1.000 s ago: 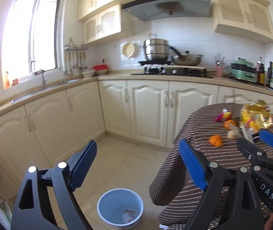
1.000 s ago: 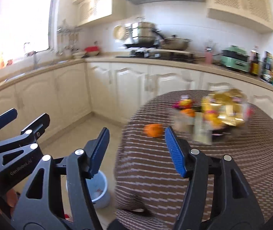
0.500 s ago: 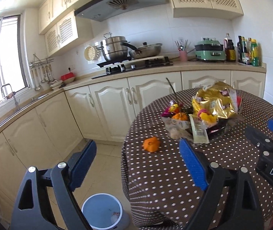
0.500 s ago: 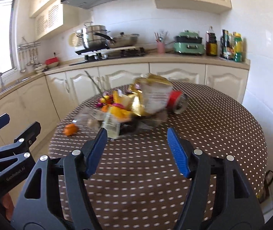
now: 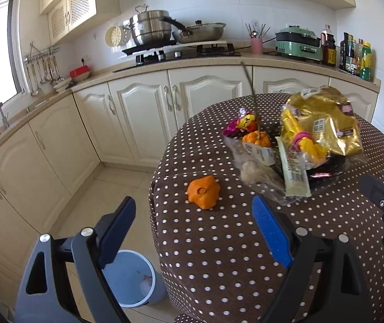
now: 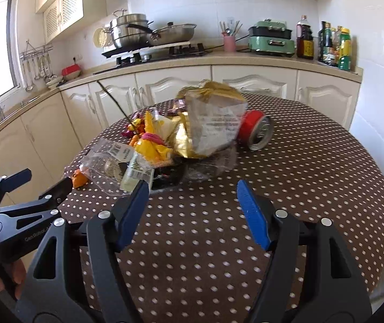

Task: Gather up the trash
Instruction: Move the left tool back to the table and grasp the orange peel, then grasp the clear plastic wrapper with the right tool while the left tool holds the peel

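A pile of trash lies on the round table with the brown dotted cloth (image 5: 218, 242): a gold foil bag (image 5: 324, 121), clear plastic wrappers (image 5: 253, 167), candy wrappers (image 5: 243, 123) and a red can (image 6: 256, 129). An orange peel (image 5: 204, 192) lies apart near the table's left edge. A blue bin (image 5: 130, 277) stands on the floor below. My left gripper (image 5: 194, 228) is open and empty, just short of the peel. My right gripper (image 6: 192, 210) is open and empty, above the cloth in front of the pile.
Cream cabinets and a countertop run along the back and left walls, with a stove and pots (image 5: 165, 29), a green appliance (image 5: 298, 41) and bottles (image 5: 353, 53). Tiled floor (image 5: 111, 183) lies between the table and the cabinets.
Both grippers have swung right from the floor and cabinets toward the table and come closer to the trash pile. Both stay open and empty.
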